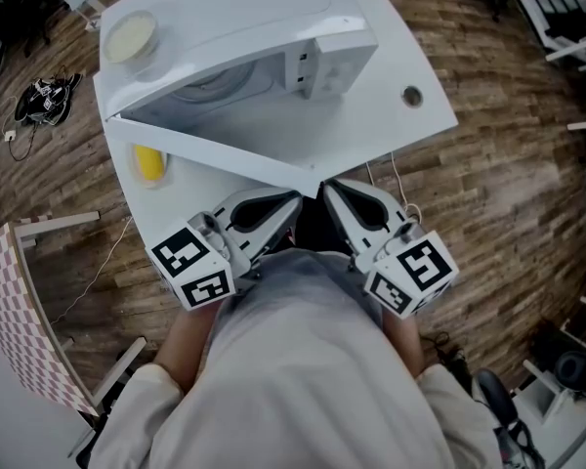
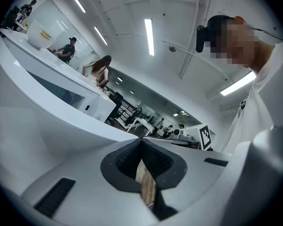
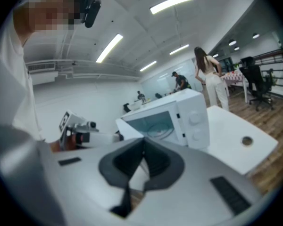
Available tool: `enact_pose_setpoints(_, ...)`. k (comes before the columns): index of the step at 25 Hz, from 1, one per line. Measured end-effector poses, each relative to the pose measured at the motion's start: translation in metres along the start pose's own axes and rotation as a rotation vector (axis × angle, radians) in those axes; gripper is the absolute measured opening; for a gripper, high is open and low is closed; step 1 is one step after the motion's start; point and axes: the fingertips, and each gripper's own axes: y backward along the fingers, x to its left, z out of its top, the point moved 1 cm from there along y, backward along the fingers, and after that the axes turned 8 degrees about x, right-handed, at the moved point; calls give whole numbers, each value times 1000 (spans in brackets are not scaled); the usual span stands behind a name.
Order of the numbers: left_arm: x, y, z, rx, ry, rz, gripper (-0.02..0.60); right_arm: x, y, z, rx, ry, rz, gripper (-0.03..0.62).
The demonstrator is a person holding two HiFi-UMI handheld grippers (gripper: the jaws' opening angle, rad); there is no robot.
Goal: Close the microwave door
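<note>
A white microwave [image 1: 273, 37] stands on a white table [image 1: 391, 130] with its door [image 1: 225, 147] swung wide open toward me. The glass turntable [image 1: 215, 86] shows inside. In the right gripper view the microwave [image 3: 193, 117] and its open cavity lie just ahead. My left gripper [image 1: 291, 201] and right gripper [image 1: 327, 190] are both shut and hold nothing. Their tips sit side by side at the free end of the door, just below the table's near edge. The left gripper [image 2: 141, 140] looks up along the door's white face. The right gripper [image 3: 143, 140] points at the microwave.
A pale bowl [image 1: 130, 37] rests on top of the microwave. A yellow object [image 1: 148, 162] lies on the table beside the door hinge. The table has a cable hole [image 1: 411, 95]. A checkered chair [image 1: 20, 301] stands at left on the wooden floor. People stand far behind.
</note>
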Motion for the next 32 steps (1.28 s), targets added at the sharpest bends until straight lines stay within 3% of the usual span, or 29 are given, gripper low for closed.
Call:
enact_pose_setpoints(10,5,-5,2,19,-20,9,14,-3,-2,1,4,-6,-1,23)
enact_pose_setpoints(32,26,-7,5,12,30,48,14,-11,-13,4,15,-11,4,23)
